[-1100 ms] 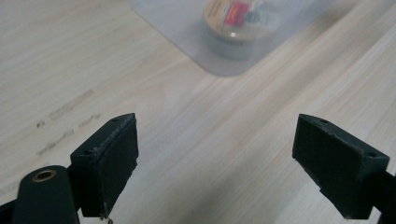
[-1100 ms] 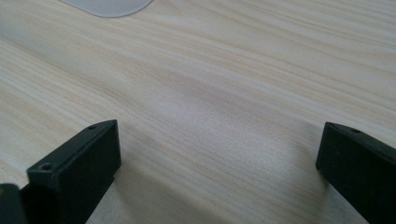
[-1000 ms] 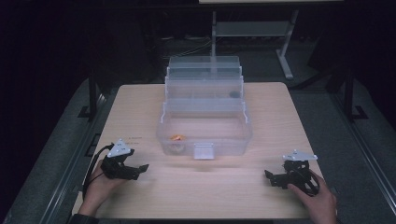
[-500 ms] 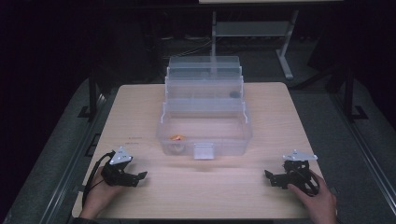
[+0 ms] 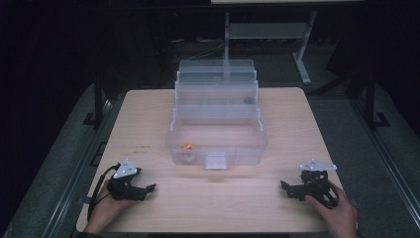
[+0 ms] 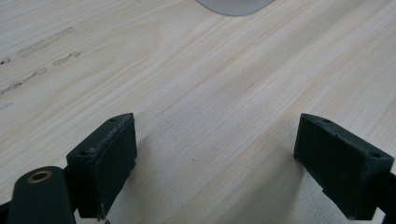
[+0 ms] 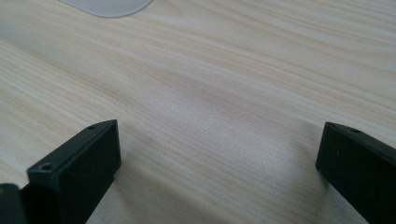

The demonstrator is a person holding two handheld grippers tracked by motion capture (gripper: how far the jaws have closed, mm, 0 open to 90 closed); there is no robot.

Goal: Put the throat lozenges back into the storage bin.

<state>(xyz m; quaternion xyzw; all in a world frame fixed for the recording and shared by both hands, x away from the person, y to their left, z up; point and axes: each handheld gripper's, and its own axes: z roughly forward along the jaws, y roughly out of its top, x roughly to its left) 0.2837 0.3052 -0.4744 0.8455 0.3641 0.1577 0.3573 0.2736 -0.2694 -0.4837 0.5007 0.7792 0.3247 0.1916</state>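
On a pale wooden table (image 5: 148,124) seen from the high view, a clear plastic box (image 5: 216,141) with stepped trays folded back sits at the centre. A small orange item (image 5: 187,146) lies in the box's bottom compartment, toward its 9 o'clock side, and a dark speck (image 5: 247,100) rests in an upper tray at about 1 o'clock. The left gripper (image 5: 147,188) rests on the tabletop at 7 o'clock from the box, held in a hand (image 5: 104,210), jaws spread and pointing toward 3 o'clock. The right gripper (image 5: 286,187) rests at 5 o'clock from the box, gripped by the other hand (image 5: 337,213), jaws spread and pointing toward 9 o'clock. Both sit well apart from the box.

Along the left gripper view, two black jaws stand wide apart over bare wood grain with nothing between them; a rounded grey shape (image 6: 233,5) shows at 12 o'clock.

Along the right gripper view, the jaws likewise stand wide apart over bare wood, a pale rounded shape (image 7: 109,6) showing at 11 o'clock.
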